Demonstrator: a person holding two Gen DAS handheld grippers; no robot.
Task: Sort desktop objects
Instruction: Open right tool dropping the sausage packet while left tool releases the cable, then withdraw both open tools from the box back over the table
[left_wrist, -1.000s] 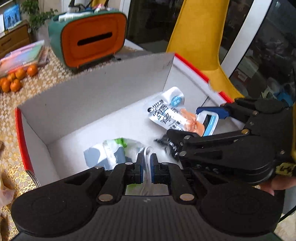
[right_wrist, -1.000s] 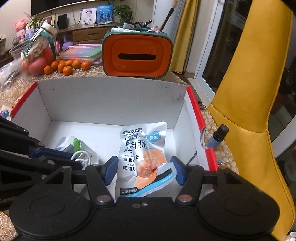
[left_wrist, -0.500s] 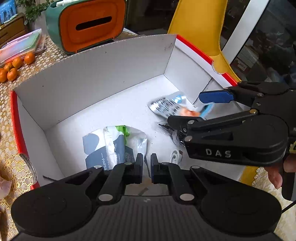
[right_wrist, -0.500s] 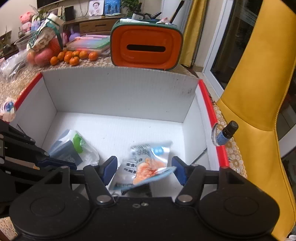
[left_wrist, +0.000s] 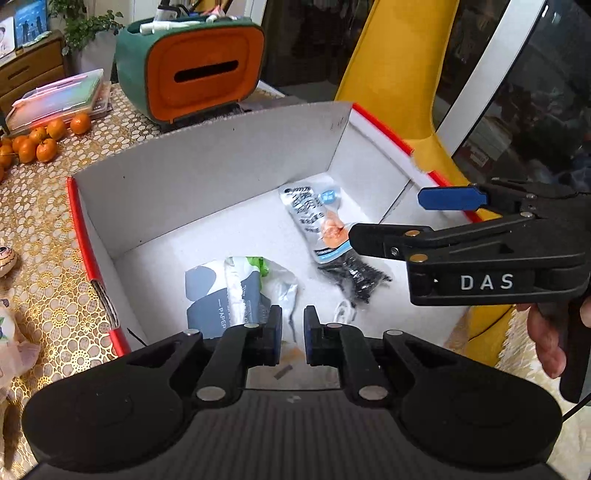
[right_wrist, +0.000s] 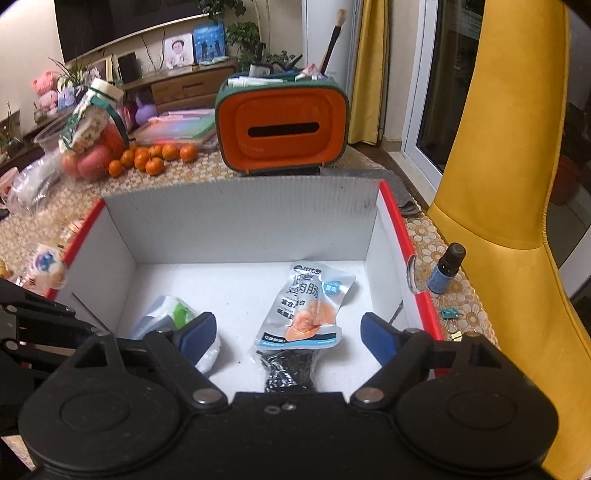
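A white cardboard box with red rims (left_wrist: 207, 177) (right_wrist: 240, 225) holds a silver and orange snack pouch (left_wrist: 314, 218) (right_wrist: 306, 306), a black crinkly packet (left_wrist: 354, 277) (right_wrist: 288, 369), a grey and white tissue pack with a green flap (left_wrist: 236, 288) (right_wrist: 166, 317) and a white cable (left_wrist: 343, 312). My left gripper (left_wrist: 292, 334) is nearly shut and empty above the box's near edge. My right gripper (right_wrist: 288, 330) is open and empty above the pouch; it also shows in the left wrist view (left_wrist: 424, 218).
An orange and green tissue holder (left_wrist: 192, 70) (right_wrist: 282, 129) stands behind the box. Oranges (right_wrist: 155, 157) and books (left_wrist: 59, 98) lie at the far left. A small blue bottle (right_wrist: 445, 269) stands right of the box by a yellow chair (right_wrist: 509, 184).
Both grippers have lifted up and back from the box floor. The snack pouch has left my right gripper and lies flat in the box. The white cable has left my left gripper.
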